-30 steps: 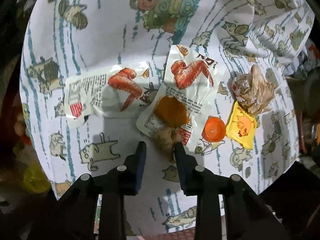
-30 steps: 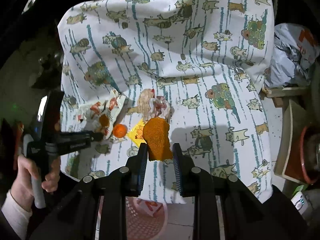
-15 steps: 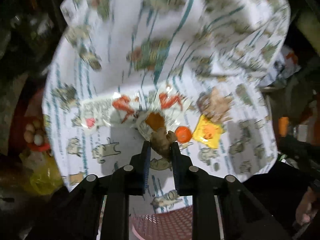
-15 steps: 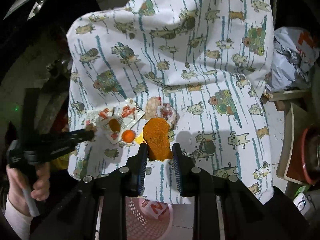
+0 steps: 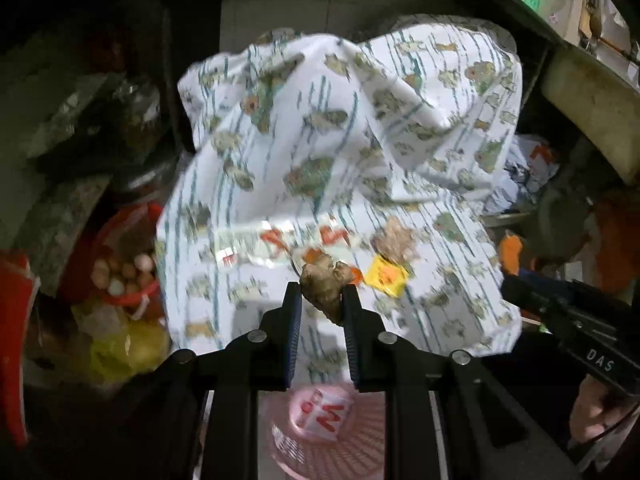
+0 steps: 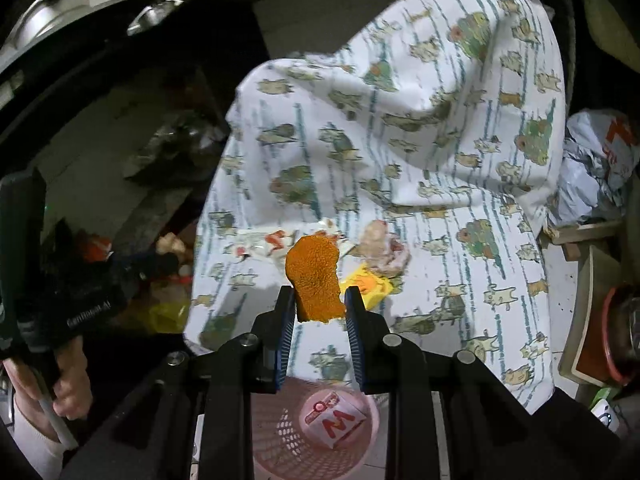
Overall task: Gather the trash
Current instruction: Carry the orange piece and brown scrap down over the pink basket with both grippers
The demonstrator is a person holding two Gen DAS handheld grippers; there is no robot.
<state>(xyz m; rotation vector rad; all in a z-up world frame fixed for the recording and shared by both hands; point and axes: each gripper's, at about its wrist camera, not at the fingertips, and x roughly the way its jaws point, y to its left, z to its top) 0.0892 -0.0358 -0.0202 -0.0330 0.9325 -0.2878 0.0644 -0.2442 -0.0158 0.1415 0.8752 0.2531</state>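
1. Up front, a brown crumpled scrap sits pinched between the closed-in fingers of the left gripper, lifted off the patterned cloth.
2. Likewise, the right gripper clamps an orange peel.
3. Below both lies a pink basket holding a white carton.
4. Wrappers and a yellow packet lie on the cloth.

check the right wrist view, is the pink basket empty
No, the pink basket below the right gripper already holds a white wrapper with red print.
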